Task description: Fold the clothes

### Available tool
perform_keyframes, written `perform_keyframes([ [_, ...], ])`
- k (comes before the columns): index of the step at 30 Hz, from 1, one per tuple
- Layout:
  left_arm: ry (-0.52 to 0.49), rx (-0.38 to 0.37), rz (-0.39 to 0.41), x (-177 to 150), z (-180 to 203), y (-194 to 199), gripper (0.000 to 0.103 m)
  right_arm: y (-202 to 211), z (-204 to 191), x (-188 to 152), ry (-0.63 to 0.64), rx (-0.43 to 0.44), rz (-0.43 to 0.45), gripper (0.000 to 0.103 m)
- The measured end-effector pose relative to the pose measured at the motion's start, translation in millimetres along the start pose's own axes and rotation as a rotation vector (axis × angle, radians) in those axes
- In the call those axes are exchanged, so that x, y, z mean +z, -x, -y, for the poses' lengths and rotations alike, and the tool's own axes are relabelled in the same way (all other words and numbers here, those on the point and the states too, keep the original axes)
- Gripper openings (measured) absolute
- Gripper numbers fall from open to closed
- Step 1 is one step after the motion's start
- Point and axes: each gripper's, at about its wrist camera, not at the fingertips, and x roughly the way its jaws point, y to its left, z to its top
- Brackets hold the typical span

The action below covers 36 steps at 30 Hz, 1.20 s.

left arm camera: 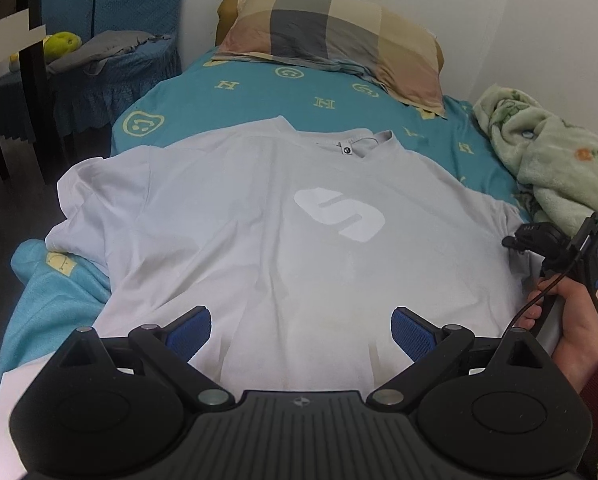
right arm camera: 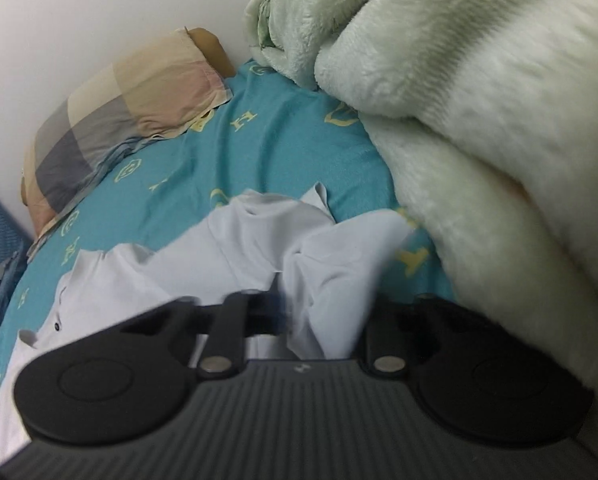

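White T-shirt [left arm camera: 283, 248] on teal bed sheet [left arm camera: 259, 96]; left tool [left arm camera: 301, 334] wide, right tool [right arm camera: 319, 312] pinching its sleeve.

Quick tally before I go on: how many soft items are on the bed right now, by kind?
T-shirts: 1, the white T-shirt, its sleeve pinched in the right gripper
Pillows: 1, the checked pillow
Blankets: 1, the green fleece blanket
Sheets: 1, the teal sheet
Total: 4
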Motion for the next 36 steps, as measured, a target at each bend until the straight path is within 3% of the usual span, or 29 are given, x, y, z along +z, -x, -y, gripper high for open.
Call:
perform_keyframes([
  [7, 0.033, -0.009, 0.05, 8, -8, 18, 0.098, 41, -37, 11, 0.11, -0.024, 0.101, 0.014],
  [11, 0.081, -0.016, 0.097, 14, -20, 35, 0.098, 81, -86, 4, 0.282, -0.008, 0.224, 0.013],
  [15, 0.167, -0.014, 0.144, 17, -45, 49, 0.099, 114, -145, -29, 0.481, 0.065, 0.31, 0.014],
  [20, 0.28, -0.029, 0.131, 19, -75, 48, 0.099, 113, -202, -109, 0.723, 0.151, 0.235, 0.014],
  [23, 0.271, -0.014, 0.138, 20, -79, 48, 0.099, 100, -216, -149, 0.804, 0.172, 0.141, 0.015],
  [27, 0.249, 0.004, 0.146, 20, -81, 43, 0.099, 80, -216, -159, 0.797, 0.188, 0.031, 0.017],
  [28, 0.252, 0.001, 0.144, 20, -81, 41, 0.099, 79, -215, -155, 0.785, 0.203, 0.013, 0.021],
  [30, 0.264, -0.018, 0.138, 21, -82, 37, 0.099, 81, -212, -148, 0.773, 0.247, -0.018, 0.042],
  [31, 0.265, -0.027, 0.14, 21, -82, 36, 0.099, 85, -208, -144, 0.769, 0.277, -0.027, 0.062],
  [32, 0.264, -0.033, 0.144, 21, -81, 35, 0.099, 91, -203, -140, 0.761, 0.313, -0.034, 0.074],
  [36, 0.221, -0.036, 0.158, 18, -72, 34, 0.099, 126, -181, -126, 0.757, 0.406, -0.073, 0.075],
])
